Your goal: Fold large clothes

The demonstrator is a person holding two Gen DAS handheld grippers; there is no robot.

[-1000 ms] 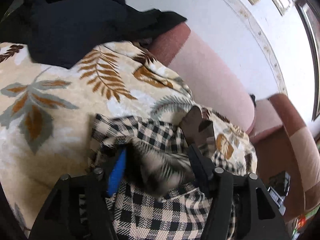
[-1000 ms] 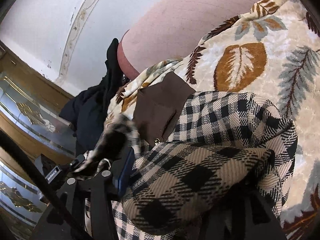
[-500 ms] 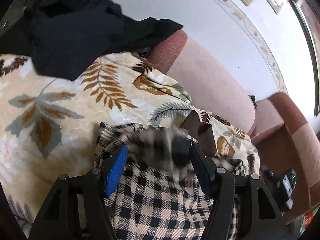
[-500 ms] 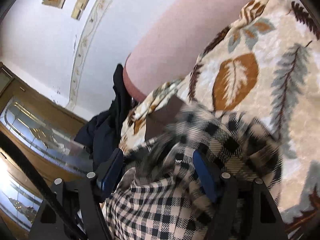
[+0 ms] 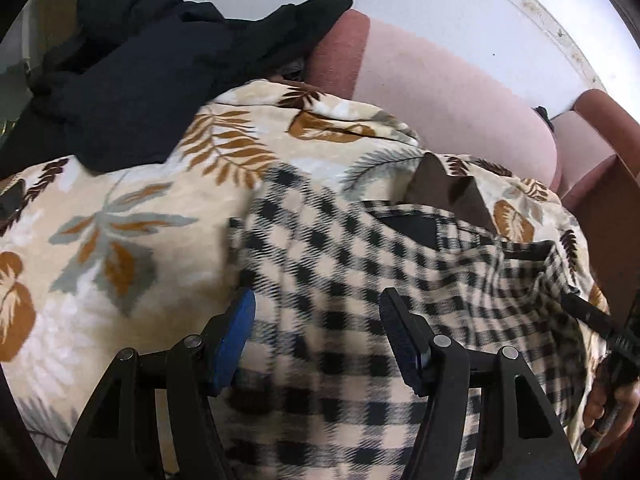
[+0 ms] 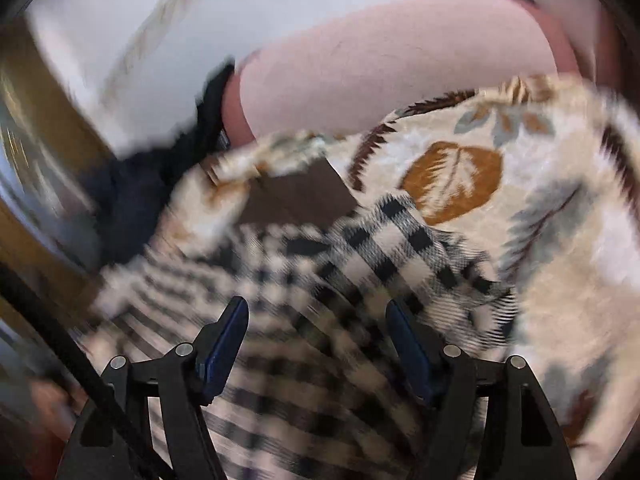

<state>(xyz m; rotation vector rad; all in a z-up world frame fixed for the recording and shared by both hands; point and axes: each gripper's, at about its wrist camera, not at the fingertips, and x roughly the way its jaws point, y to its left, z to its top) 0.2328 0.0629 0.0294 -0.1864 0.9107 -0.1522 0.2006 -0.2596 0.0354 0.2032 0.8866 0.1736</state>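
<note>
A cream-and-black checked garment (image 5: 360,248) lies spread on a leaf-print blanket (image 5: 120,220) over a sofa, with a brown collar piece (image 5: 444,188) at its far edge. My left gripper (image 5: 318,296) hangs just above the garment's near part. Its jaws stand apart and the cloth runs flat beneath them, not pinched. In the right wrist view, which is blurred by motion, the same garment (image 6: 400,240) lies under my right gripper (image 6: 316,304). Its jaws are wide apart and free of the cloth. A folded corner lies ahead to the right.
Dark navy and black clothes (image 5: 132,68) are heaped at the blanket's far left. The pink sofa back (image 5: 448,92) rises behind, with a white wall above. A person's hand (image 5: 608,412) holding the other tool shows at the left view's right edge.
The bunch of checked cloth between my left fingers has dropped and now lies flat. My right jaws widened and let go of the thick fold. Both views rolled and shifted.
</note>
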